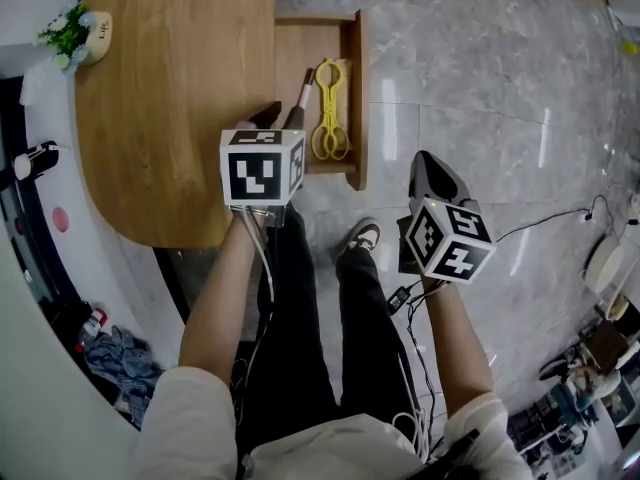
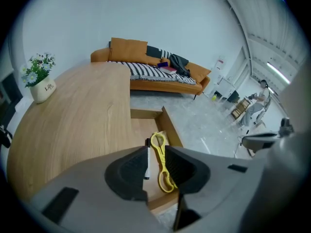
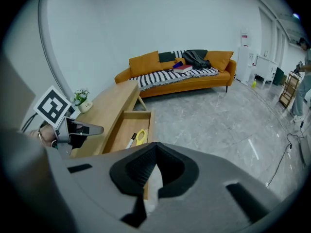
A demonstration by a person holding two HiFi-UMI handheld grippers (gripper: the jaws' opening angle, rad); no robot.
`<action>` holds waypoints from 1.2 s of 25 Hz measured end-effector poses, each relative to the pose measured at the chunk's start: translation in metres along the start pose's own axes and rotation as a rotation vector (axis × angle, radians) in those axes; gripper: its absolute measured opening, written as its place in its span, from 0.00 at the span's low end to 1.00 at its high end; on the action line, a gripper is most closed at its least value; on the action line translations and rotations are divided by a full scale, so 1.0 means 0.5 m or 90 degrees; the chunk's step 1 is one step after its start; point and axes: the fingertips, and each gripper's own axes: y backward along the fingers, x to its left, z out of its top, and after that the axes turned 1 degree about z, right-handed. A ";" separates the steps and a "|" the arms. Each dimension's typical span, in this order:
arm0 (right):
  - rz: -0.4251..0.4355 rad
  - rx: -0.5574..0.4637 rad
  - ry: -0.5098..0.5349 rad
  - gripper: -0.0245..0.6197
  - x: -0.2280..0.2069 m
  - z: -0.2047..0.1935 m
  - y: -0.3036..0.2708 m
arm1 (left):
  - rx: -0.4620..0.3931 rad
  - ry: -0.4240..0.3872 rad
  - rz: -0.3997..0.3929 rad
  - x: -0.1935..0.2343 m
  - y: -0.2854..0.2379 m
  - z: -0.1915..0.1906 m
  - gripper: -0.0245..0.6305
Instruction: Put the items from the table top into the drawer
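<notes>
My left gripper (image 2: 155, 154) points part-open and empty at the drawer (image 1: 357, 88), my right gripper (image 3: 154, 149) closed; inside, the yellow tongs (image 1: 328, 108) lie lengthwise, likely to fit, arms together, gripping nothing, beside a marker (image 1: 304, 86), a flower pot (image 1: 85, 38) on the table (image 1: 170, 98) beyond.

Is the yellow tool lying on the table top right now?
No: the yellow tool lies inside the open drawer, beside a marker, off the table top.
</notes>
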 end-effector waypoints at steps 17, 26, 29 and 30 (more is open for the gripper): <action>0.047 -0.062 0.048 0.03 0.010 0.190 0.122 | -0.102 0.042 0.044 -0.040 0.252 0.117 0.08; 0.079 -0.103 0.054 0.03 -0.003 0.259 0.404 | -0.231 0.078 0.069 -0.177 0.606 0.159 0.06; 0.091 -0.132 0.050 0.03 0.002 0.289 0.484 | -0.281 0.084 0.088 -0.210 0.704 0.166 0.06; 0.097 -0.144 0.050 0.03 0.011 0.299 0.507 | -0.297 0.082 0.097 -0.216 0.733 0.170 0.06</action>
